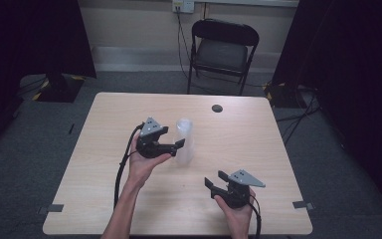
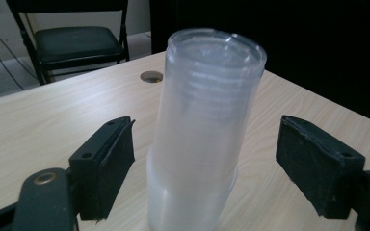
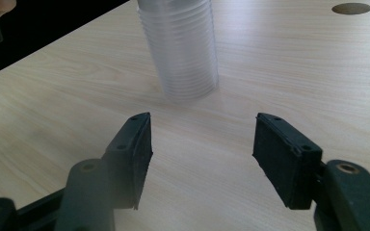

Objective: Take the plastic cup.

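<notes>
Near the table's (image 1: 104,164) middle stands a stack of clear plastic cups (image 1: 184,141), which the left gripper (image 1: 175,145) brackets with spread jaws and should squeeze low and gently, while the right gripper (image 1: 216,179), also spread, waits nearer the person's edge.

Overhead looks forward; claw cameras share cups (image 2: 202,130).

Left gripper (image 1: 171,139) is sitting left of centre in the high view, jaws spread wide, left hand (image 1: 142,162) cupping it underneath. Right gripper (image 1: 215,179) is hanging at lower right, jaws parted, right hand (image 1: 236,209) gripping below.
</notes>
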Available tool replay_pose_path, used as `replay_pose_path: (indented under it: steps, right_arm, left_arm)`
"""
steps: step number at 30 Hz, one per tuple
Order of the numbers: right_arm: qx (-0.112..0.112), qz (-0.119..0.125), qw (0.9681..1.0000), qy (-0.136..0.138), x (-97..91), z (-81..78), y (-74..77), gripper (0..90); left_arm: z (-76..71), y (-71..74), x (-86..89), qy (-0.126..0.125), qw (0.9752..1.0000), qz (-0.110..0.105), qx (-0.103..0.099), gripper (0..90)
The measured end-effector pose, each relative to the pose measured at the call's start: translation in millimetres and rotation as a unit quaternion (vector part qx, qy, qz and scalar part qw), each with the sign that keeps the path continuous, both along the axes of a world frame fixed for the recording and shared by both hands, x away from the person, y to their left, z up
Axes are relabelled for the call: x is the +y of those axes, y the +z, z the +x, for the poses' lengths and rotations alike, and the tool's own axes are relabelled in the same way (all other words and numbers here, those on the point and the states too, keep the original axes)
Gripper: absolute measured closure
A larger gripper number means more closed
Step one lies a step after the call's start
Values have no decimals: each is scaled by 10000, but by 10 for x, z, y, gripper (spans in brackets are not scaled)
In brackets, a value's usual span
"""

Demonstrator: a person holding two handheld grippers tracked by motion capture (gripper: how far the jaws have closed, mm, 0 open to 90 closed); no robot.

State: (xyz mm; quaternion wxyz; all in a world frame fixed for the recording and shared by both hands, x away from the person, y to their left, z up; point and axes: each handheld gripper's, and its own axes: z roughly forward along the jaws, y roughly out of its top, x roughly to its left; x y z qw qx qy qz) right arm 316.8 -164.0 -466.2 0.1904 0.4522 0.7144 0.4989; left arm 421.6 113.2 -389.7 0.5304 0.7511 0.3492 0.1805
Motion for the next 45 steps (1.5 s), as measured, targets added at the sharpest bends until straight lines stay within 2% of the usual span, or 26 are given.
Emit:
replay_pose_path:
  steps: [4, 8, 15, 24, 27, 31, 35, 38, 45]
  right_arm:
    - [13, 1, 10000, 30, 16, -1, -3, 388]
    - [17, 10, 10000, 30, 8, 2, -6, 387]
    - [23, -10, 10000, 67, 9, 10, -21, 387]
    - [73, 23, 9999, 67, 9, 15, -30, 388]
    - [72, 47, 9999, 61, -1, 11, -30, 388]
    - [128, 243, 9995, 151, -14, 30, -35, 388]
    - [73, 170, 9997, 128, -11, 16, -19, 388]
    - [52, 118, 9999, 88, -14, 15, -18, 388]
    - [56, 61, 9999, 115, 9, 16, -32, 384]
  left_arm:
    - [122, 23, -89, -12, 9999, 111, -45, 209]
    - [200, -18, -165, -94, 9998, 162, -93, 197]
    - [320, -157, -223, -93, 9995, 274, 140, 174]
    - [388, -257, -294, -131, 9988, 460, 123, 186]
    - [390, -265, -314, -100, 9987, 491, 55, 175]
    - [406, -297, -332, -125, 9984, 528, 132, 164]
    - [411, -329, -325, -145, 9983, 534, 183, 177]
    - [410, -356, -339, -164, 9978, 623, 168, 177]
    - [415, -372, -319, -183, 9976, 649, 160, 239]
